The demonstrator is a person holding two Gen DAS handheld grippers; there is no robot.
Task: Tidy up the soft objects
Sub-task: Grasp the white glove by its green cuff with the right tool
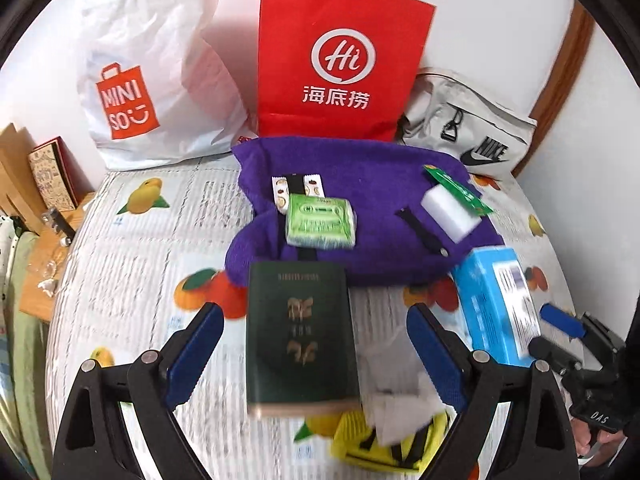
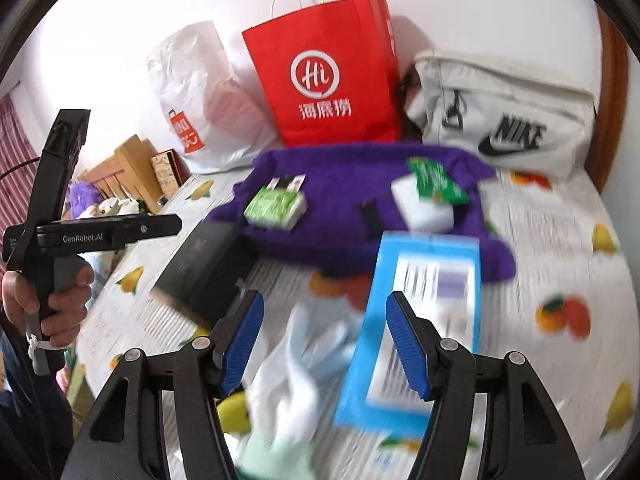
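Observation:
A purple towel (image 1: 360,208) (image 2: 340,216) lies on the fruit-print bed cover (image 1: 132,264). On it rest a green tissue pack (image 1: 320,222) (image 2: 276,206), a white sponge (image 1: 450,208) (image 2: 424,204) and a green packet (image 1: 456,188). My left gripper (image 1: 316,356) hangs open above a dark green book (image 1: 300,336), its pads clear of the book. My right gripper (image 2: 326,344) hovers open over a pale crumpled cloth (image 2: 304,376) and the edge of a blue box (image 2: 420,320). The right wrist view is blurred.
At the wall stand a white Miniso plastic bag (image 1: 152,80), a red paper bag (image 1: 336,60) and a white Nike pouch (image 1: 472,132). A yellow item (image 1: 360,440) lies near the front. A wooden shelf (image 2: 128,168) stands left of the bed.

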